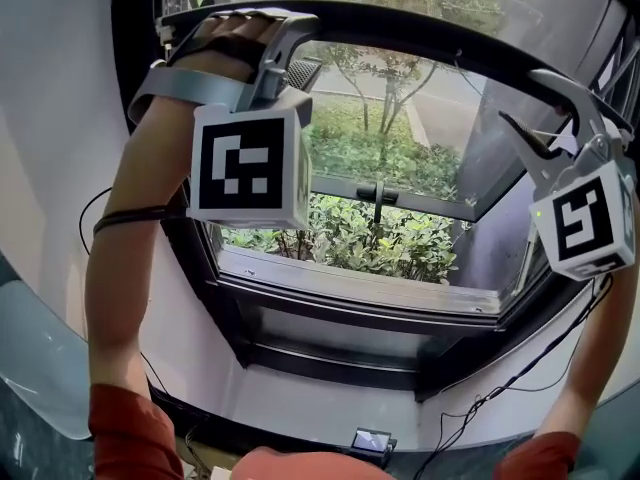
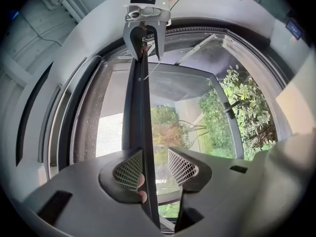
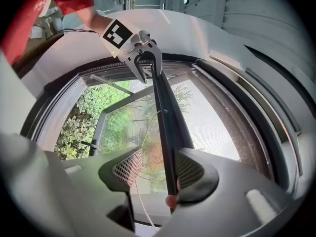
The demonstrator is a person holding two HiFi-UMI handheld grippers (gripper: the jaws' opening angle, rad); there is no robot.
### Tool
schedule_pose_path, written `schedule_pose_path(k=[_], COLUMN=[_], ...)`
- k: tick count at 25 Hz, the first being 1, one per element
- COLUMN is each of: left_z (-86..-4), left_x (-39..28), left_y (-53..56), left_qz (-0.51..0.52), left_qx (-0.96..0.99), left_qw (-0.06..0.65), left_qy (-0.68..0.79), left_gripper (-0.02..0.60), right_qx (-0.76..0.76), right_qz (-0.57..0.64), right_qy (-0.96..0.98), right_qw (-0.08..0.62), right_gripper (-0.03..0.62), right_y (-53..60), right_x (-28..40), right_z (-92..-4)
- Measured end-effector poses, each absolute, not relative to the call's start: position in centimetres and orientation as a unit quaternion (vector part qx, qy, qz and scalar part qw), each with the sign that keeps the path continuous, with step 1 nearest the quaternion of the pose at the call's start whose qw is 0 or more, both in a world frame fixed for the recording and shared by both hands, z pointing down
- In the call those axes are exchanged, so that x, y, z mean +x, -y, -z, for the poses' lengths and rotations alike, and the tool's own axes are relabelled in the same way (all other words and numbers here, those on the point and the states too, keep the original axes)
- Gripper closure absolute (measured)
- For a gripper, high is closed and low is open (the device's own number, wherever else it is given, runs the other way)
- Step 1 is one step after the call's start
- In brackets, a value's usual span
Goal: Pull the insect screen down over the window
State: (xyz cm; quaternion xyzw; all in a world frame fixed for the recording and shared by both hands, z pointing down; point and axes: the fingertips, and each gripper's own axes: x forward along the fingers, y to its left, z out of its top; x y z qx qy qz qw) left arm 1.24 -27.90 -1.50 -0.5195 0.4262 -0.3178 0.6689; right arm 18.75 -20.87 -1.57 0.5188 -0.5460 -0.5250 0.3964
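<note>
The insect screen's dark pull bar (image 1: 430, 43) lies across the upper part of the window frame (image 1: 330, 298), with fine mesh (image 3: 217, 117) above it and the opening below it uncovered. Both grippers are raised to this bar, one near each end.

The left gripper (image 1: 300, 48) straddles the bar (image 2: 139, 107) near its left end. Its fingers (image 2: 129, 169) stand apart: the bar rests against one pad, and a clear gap separates it from the other. At the bar's far end in this gripper's view, the right gripper (image 2: 145, 38) straddles it too.

The right gripper (image 1: 525, 108) sits near the right end. In its own view the bar (image 3: 165, 117) lies against one of its fingers (image 3: 195, 172), while the other pad stands off it, so these fingers are also apart and not clamped. A thin pale cord (image 3: 139, 181) hangs beside the bar.

Beyond the frame, a casement pane with a dark handle (image 1: 378, 193) is swung outward over green shrubs (image 1: 350, 238).
</note>
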Motion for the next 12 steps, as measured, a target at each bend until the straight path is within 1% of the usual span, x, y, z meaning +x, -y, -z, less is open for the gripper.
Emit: schedule_pose_path(k=[12], left_z=[-2.6], left_x=[1.1], left_y=[27.9], left_qz=[0.324], left_qx=[-0.544], left_qw=[0.657], left_qy=[-0.410], left_gripper=[0.419], right_qx=[0.505], right_qz=[0.504], right_qy=[0.568], right_qw=[0.410], right_gripper=[0.355], right_y=[20.7], right_x=[18.6], right_z=[-3.1])
